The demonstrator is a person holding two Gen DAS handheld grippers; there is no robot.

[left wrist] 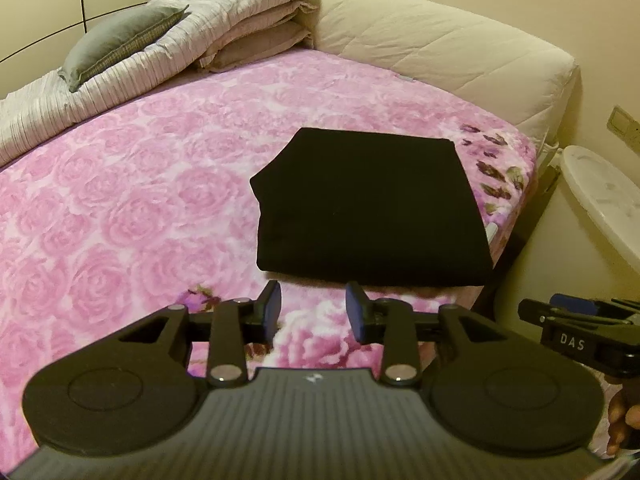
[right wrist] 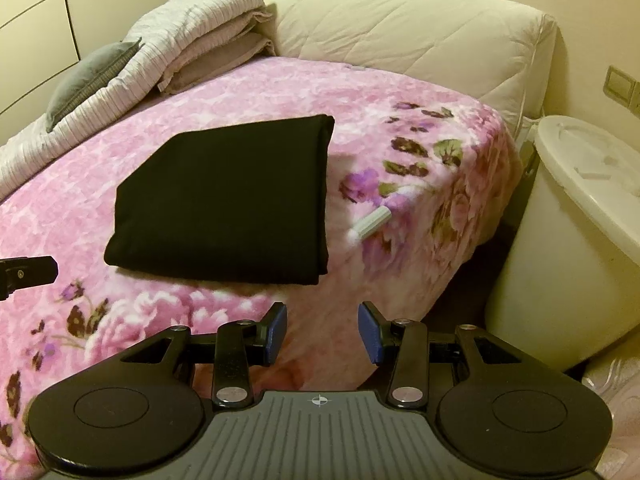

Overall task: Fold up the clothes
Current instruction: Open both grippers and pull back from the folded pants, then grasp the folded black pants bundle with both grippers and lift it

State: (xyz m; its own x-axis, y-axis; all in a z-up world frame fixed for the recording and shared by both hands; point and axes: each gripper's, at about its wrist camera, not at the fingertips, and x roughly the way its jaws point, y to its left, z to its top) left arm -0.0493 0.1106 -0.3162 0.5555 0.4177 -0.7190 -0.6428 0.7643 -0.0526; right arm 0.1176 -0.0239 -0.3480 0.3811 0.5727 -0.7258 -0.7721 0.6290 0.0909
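Observation:
A black garment lies folded into a flat rectangle on the pink rose-patterned blanket, near the bed's right corner. My left gripper hovers just short of the garment's near edge, open, with only blanket showing between its blue pads. In the right wrist view the same folded garment sits to the upper left. My right gripper is open over the blanket's near corner, apart from the cloth. The right gripper's side shows at the right edge of the left wrist view.
Folded quilts with a grey cushion are stacked at the head of the bed beside a cream mattress. A white lidded bin stands right of the bed. A small white cylinder lies on the blanket.

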